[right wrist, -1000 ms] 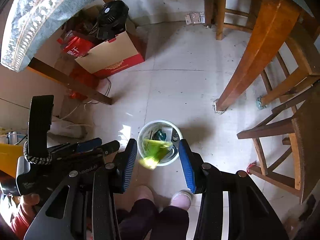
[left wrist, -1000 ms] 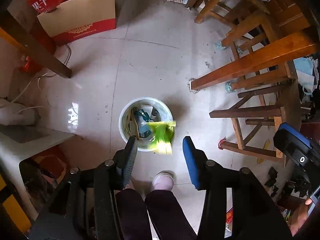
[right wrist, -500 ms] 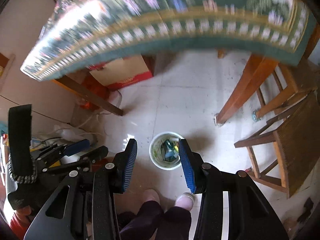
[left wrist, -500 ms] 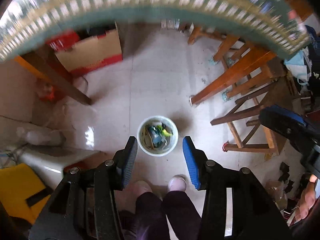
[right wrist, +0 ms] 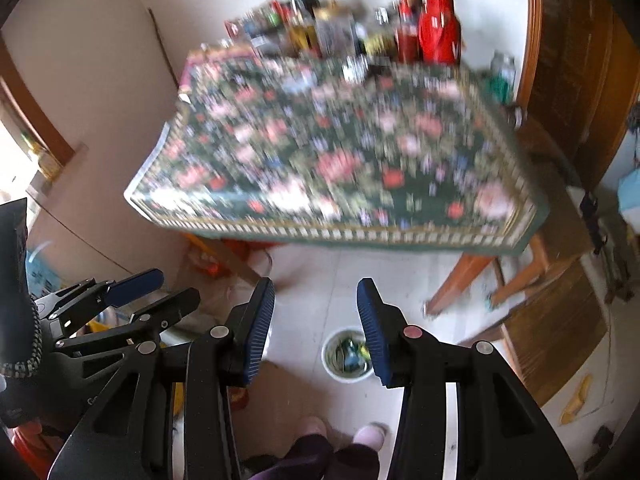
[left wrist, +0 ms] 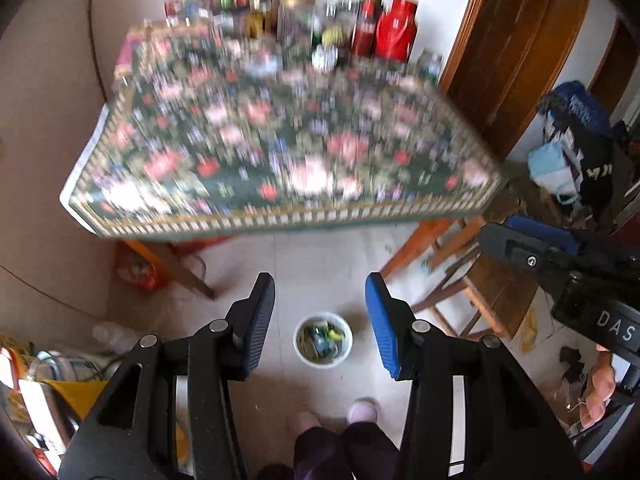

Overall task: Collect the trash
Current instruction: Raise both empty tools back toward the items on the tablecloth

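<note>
With both the left gripper [left wrist: 320, 320] and right gripper [right wrist: 316, 326] spread wide and empty above the floor-standing trash bucket [left wrist: 323, 339], scan the blurred floral counter [left wrist: 280, 140] beyond it before reaching.

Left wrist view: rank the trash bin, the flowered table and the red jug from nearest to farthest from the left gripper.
1. Trash bin: on the floor, just beyond the open left gripper.
2. Flowered table: farther ahead.
3. Red jug: at the table's far edge, right side.
</note>
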The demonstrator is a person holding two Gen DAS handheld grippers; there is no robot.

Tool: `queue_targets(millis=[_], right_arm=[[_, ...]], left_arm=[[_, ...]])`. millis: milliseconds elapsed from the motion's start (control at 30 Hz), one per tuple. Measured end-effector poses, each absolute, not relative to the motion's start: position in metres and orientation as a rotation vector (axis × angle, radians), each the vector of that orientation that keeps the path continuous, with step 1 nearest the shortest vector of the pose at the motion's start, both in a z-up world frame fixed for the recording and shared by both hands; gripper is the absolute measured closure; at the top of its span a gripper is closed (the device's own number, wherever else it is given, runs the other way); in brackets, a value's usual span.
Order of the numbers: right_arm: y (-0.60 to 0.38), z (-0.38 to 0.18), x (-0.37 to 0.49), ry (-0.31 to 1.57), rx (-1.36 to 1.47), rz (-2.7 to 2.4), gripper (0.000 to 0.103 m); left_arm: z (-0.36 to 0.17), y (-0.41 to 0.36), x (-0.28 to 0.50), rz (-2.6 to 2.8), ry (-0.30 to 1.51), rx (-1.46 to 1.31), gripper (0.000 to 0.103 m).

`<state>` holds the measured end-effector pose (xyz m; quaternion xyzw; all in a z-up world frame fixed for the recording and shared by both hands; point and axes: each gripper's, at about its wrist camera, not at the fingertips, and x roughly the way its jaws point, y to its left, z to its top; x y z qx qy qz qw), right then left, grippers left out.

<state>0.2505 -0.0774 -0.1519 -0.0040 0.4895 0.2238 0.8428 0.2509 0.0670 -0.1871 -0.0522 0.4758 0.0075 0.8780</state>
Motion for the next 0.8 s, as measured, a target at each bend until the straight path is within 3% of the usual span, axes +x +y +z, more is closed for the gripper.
queue_targets(millis=[333,600,733,800], right_arm=[[-0.070,-0.034,0.214,0.784,-0.007,0.449,0.064],[-0.065,0.009,0.189,0.641,0.000,0.411,0.063],[-0.064,0.013,0.188,0.612,-0.006,0.393,0.039],[-0.063,0.014,0.190,0.604,-0.013,0.392,0.035]], left_arm=[[-0.074,0.089,0.205,0.022,0.770,-0.080,0.057],[-0.024,0.104,0.181,0.018,0.627,-0.060,0.049],[-0.018,0.111,0.184,0.038,0.610,-0.068,0.041],[-0.019,0.115,0.189,0.039,0.615,-0.084,0.036]])
